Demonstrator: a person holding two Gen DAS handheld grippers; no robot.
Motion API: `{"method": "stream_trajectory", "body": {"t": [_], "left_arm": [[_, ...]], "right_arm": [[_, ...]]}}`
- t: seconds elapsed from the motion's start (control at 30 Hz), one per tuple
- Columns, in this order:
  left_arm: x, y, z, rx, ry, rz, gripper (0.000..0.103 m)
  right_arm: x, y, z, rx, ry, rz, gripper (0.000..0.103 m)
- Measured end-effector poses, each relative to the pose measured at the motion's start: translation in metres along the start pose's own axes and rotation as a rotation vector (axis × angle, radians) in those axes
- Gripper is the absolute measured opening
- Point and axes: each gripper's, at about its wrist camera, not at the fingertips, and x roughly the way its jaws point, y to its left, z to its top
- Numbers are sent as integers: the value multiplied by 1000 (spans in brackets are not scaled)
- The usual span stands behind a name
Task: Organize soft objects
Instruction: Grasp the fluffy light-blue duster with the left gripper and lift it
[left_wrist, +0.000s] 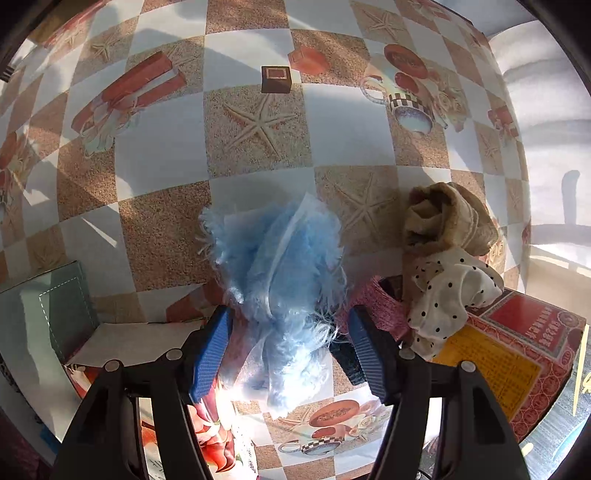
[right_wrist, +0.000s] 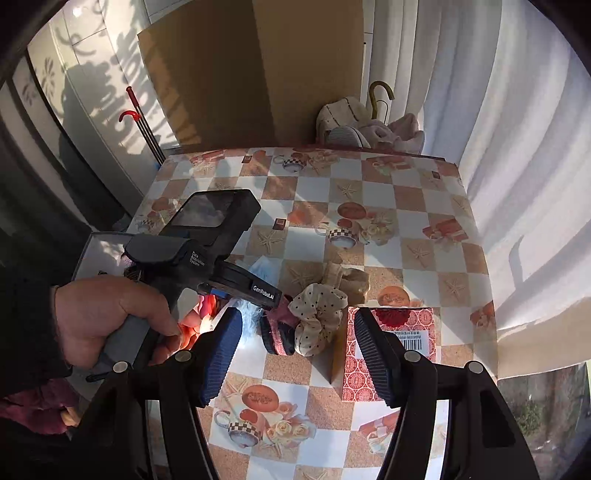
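Observation:
A fluffy light-blue soft object (left_wrist: 277, 280) sits between the open jaws of my left gripper (left_wrist: 291, 350), above the patterned table; the blue pads (left_wrist: 212, 354) do not press on it. A beige plush piece (left_wrist: 443, 218), a white polka-dot scrunchie (left_wrist: 450, 302) and a pink knitted piece (left_wrist: 373, 306) lie to its right. In the right wrist view the scrunchie (right_wrist: 317, 314), pink piece (right_wrist: 280, 332) and beige piece (right_wrist: 347, 277) lie ahead of my open, empty right gripper (right_wrist: 299, 354). The blue fluff (right_wrist: 251, 314) shows under the left gripper's body (right_wrist: 207, 247).
A red patterned box (left_wrist: 517, 354) lies at the right, also in the right wrist view (right_wrist: 391, 350). An open box with a grey-green lid (left_wrist: 55, 306) stands at the left. A cardboard sheet (right_wrist: 258, 74), bags and a curtain (right_wrist: 498, 147) lie beyond the table's far edge.

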Motion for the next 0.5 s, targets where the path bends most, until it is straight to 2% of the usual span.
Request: {"method": "stream_trajectory", "body": {"t": [0.03,0.07,0.1,0.13,0.2,0.27,0.37,0.5], "left_arm": [[2,-1,1,2,-1,2,69],[4,-3,3,9,-7,1,62],[5,-4,5,19,-11,-10,50],[8,-3,6,21,-2,-24,28],[8,3,6,6,-6,-27,23],[-3,9,1,8,-43,-43,22],[-28,19,-9,4,-104,-78,22],[-69,42,-24,-49,-190,-149,21]], "right_arm": [[1,-3,6,-12,0,-7,65],[2,-5,11,-19,2,-12,65],[3,-8,14,-15,1,-13,65],[4,-10,16,-7,3,-6,65],[9,-12,15,-3,21,4,65],[18,-11,13,-5,43,7,65],[33,-2,10,-8,71,19,65],[60,15,5,-2,112,-14,65]]}}
